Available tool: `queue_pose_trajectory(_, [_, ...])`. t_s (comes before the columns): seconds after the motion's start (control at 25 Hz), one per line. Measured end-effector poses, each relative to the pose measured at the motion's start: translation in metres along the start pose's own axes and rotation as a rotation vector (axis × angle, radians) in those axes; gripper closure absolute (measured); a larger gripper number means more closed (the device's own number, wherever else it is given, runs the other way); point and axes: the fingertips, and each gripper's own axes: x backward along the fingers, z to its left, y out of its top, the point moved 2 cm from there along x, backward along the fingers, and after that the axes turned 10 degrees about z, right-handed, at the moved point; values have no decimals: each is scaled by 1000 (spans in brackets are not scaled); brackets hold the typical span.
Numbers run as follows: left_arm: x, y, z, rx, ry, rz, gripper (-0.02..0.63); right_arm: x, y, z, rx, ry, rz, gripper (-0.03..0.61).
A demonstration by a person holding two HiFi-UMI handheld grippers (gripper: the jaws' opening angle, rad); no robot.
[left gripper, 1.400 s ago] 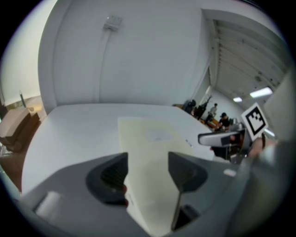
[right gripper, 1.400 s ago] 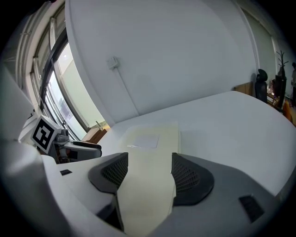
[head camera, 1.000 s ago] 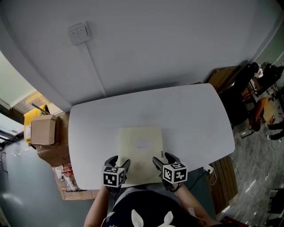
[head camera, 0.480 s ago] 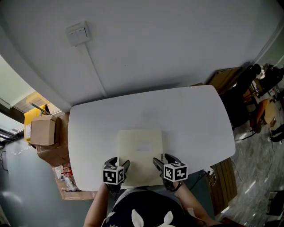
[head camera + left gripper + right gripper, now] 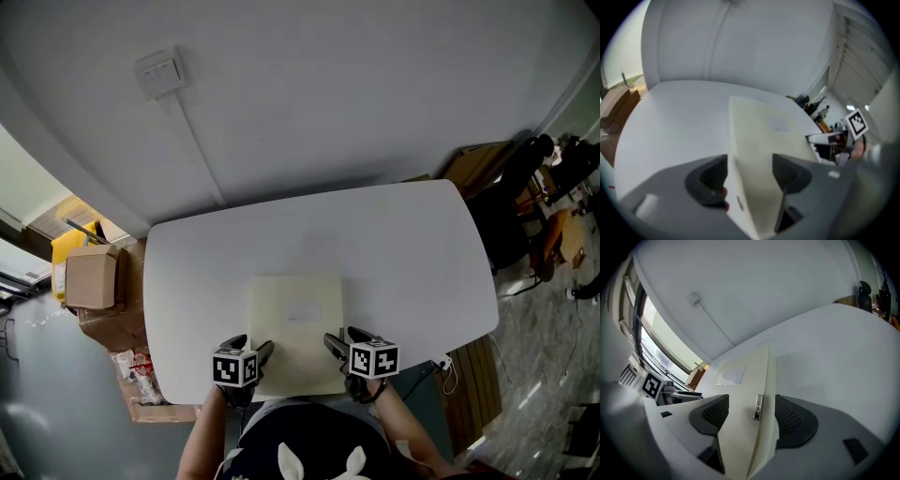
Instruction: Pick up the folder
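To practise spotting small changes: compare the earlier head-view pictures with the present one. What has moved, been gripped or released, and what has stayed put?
Both claws sank slightly toward the table. The left claw has just been opening, with the left edge of the folder between its jaws, unclamped. The right claw straddles the right edge, open. Nothing was taken hold of. The folder stayed flat and unmoved.

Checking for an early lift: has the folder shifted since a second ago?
No. In the head view the folder keeps its place against the table's near edge.
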Motion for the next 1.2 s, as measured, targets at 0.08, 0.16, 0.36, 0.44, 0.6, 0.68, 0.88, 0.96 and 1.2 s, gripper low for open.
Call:
queue_pose_trajectory(0.08, [-1, -1, 1, 18, -17, 5, 324, -2, -1, -1, -14, 11, 12, 304])
queue_pose_trajectory(0.16, [-2, -2, 2, 30, -31, 13, 321, -3, -3, -3, -21, 14, 26, 304])
queue_pose_trajectory(0.36, [-5, -1, 5, 42, -65, 29, 319, -12, -8, -5, -29, 24, 56, 304])
queue_pose_trajectory(0.44, [-7, -1, 7, 49, -89, 40, 319, -13, -8, -7, -35, 20, 63, 304])
queue_pose_trajectory(0.6, [-11, -3, 7, 77, -131, 62, 319, -15, -11, -9, -65, 36, 67, 302])
queue_pose_trajectory(0.68, [-12, -3, 7, 94, -148, 69, 319, -16, -12, -11, -88, 52, 71, 301])
queue_pose_trajectory(0.88, [-17, -4, 10, 139, -195, 89, 318, -23, -15, -15, -188, 116, 83, 298])
queue_pose_trajectory(0.96, [-19, -5, 11, 140, -206, 99, 313, -25, -17, -15, -216, 130, 86, 293])
queue_pose_trajectory(1.2, [-22, -6, 10, 148, -247, 118, 307, -27, -18, -15, -244, 147, 91, 290])
